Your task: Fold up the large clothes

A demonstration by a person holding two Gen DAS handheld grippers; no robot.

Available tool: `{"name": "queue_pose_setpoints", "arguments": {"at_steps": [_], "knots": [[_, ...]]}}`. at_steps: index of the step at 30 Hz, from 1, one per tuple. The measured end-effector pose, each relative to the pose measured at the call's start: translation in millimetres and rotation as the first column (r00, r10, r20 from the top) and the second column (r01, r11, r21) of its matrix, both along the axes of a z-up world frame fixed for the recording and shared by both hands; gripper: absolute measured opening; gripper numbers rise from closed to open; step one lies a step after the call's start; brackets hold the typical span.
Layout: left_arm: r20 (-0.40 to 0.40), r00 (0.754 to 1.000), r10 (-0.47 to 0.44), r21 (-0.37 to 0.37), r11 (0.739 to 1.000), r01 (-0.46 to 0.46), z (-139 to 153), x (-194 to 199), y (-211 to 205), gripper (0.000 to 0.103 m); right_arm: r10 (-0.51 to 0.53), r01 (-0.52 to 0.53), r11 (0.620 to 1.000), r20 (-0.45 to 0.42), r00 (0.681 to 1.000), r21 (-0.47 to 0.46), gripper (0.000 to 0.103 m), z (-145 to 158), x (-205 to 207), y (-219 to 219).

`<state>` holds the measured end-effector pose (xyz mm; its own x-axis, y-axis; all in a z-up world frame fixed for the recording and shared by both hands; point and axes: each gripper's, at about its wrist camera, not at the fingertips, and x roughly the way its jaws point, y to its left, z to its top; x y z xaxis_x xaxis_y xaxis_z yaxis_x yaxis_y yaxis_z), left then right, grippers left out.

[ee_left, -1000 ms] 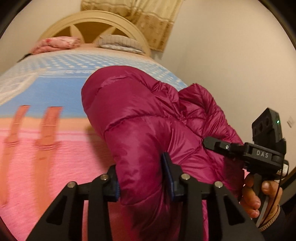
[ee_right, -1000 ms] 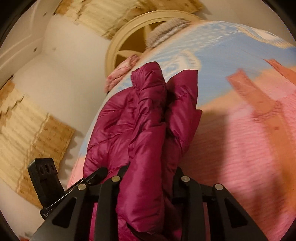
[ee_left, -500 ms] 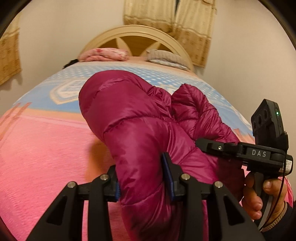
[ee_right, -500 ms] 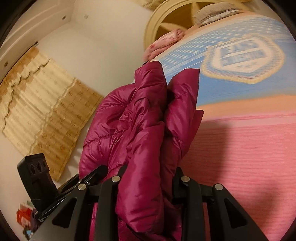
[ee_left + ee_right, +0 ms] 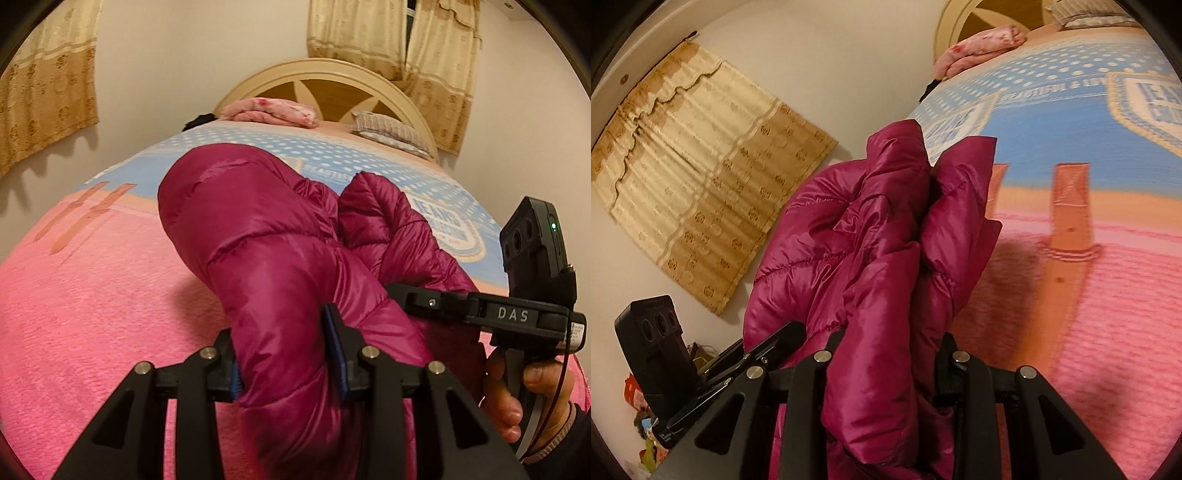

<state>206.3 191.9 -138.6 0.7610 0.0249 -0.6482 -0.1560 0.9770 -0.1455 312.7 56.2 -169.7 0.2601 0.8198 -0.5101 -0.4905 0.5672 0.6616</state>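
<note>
Magenta puffer jacket [image 5: 266,258] bunched above bed [image 5: 92,295], left claw [image 5: 288,365] and right claw [image 5: 886,365] each clenched on it

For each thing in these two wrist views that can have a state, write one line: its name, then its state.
Puffer jacket: bunched, held above the bed by both grippers.
Left gripper: shut on the jacket.
Right gripper: shut on the jacket.
Bedspread: spread flat.
Pink quilt: folded, at the headboard.
Pillow: lying flat.
Curtains: drawn, narrow gap.

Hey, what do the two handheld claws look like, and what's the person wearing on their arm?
Both claws are matte black with triangular cutouts and silver screws; the left has blue pads. The right claw carries a "DAS" label, green light and thin cable. A dark sleeve with pale cuff.
</note>
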Motion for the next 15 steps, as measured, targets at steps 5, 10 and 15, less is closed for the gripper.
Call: {"name": "queue_pose_setpoints", "arguments": {"at_steps": [5, 10, 15], "knots": [[-0.04, 0.998, 0.039, -0.007, 0.999, -0.039, -20.5, -4.8, 20.1, 0.039, 0.036, -0.037, 0.999, -0.033, 0.999, -0.022, 0.028, -16.6, 1.1, 29.4], [-0.079, 0.993, 0.094, -0.004, 0.996, -0.094, -44.2, -9.1, 31.0, 0.057, 0.02, -0.023, 0.999, -0.066, 0.998, -0.035, 0.028, -38.9, 8.1, 36.0], [-0.087, 0.989, 0.116, 0.01, 0.993, -0.116, -52.0, -18.0, 37.0, 0.073, 0.005, -0.01, 0.998, -0.076, 0.997, -0.064, 0.029, -48.6, 11.7, 29.8]]}}
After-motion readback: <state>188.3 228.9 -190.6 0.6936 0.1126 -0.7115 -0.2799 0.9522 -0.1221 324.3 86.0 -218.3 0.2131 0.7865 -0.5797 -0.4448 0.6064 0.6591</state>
